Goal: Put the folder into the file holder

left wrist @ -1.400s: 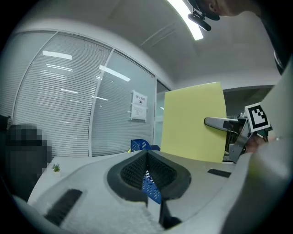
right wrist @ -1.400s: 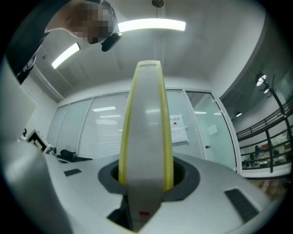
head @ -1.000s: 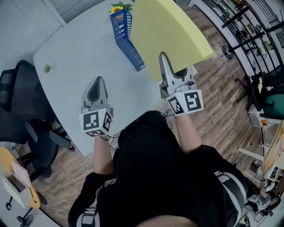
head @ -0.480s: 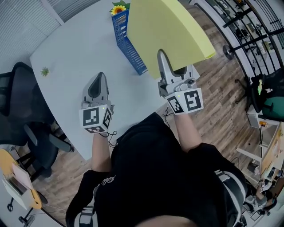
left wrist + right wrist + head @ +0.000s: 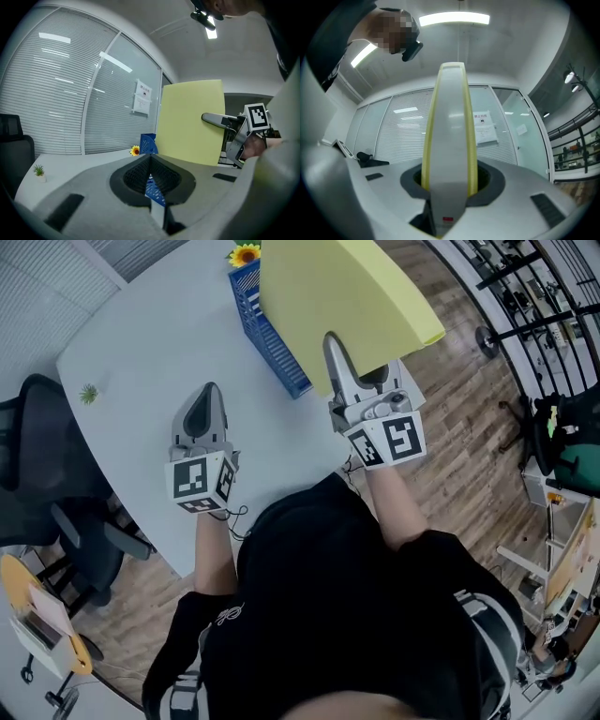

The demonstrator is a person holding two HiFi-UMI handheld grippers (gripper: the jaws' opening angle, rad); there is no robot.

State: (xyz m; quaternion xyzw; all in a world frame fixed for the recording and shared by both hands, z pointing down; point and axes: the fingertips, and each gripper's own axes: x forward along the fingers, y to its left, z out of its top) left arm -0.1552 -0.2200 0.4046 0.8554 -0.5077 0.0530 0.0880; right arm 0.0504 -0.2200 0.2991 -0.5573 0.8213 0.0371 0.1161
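Pinching flat, matte yellow folder (image 5: 347,306)

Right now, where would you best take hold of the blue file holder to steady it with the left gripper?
I'd pinch the left side wall of the blue file holder at its low near end, coming from the left with the left gripper. The holder stands upright, and the yellow folder in the right gripper is held just to its right, crowding that approach.
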